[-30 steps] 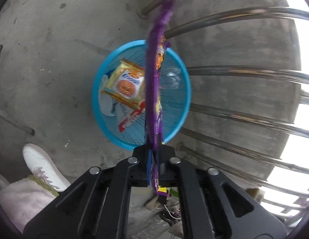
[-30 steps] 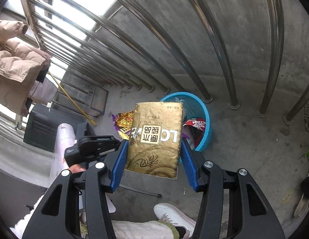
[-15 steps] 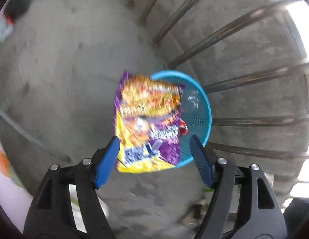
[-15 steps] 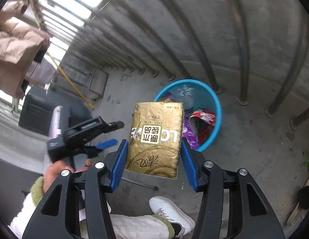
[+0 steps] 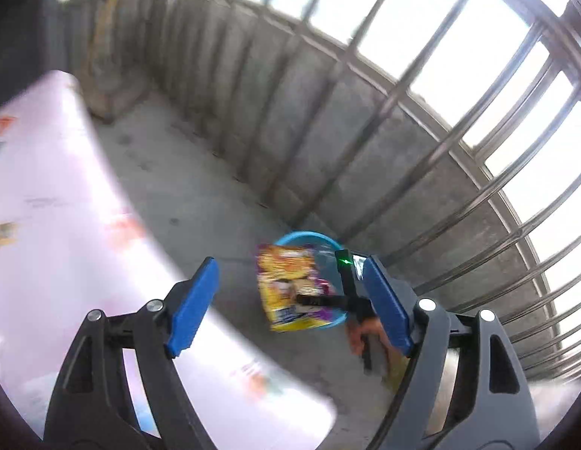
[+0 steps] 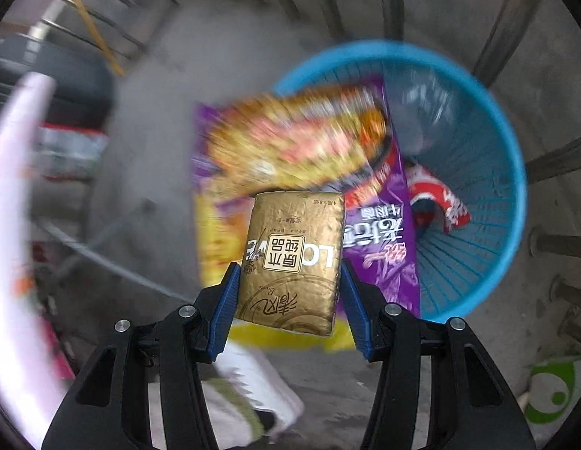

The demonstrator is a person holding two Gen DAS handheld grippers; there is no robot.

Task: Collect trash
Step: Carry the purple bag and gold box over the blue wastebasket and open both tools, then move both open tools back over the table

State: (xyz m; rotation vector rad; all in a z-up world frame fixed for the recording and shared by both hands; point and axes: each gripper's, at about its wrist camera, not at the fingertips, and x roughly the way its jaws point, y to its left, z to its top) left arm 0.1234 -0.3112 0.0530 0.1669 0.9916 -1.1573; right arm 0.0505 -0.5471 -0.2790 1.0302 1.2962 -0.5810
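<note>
Gold foil packet (image 6: pixel 290 262) clamped in right gripper (image 6: pixel 288 305); left gripper (image 5: pixel 290 303) spread, empty. Round blue plastic basket (image 6: pixel 511 172) ahead-right: early release risks rim miss.

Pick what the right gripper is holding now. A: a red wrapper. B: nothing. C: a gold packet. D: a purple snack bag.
C: in the right wrist view the right gripper is shut on the gold packet, while the purple snack bag lies loose over the blue basket.
</note>
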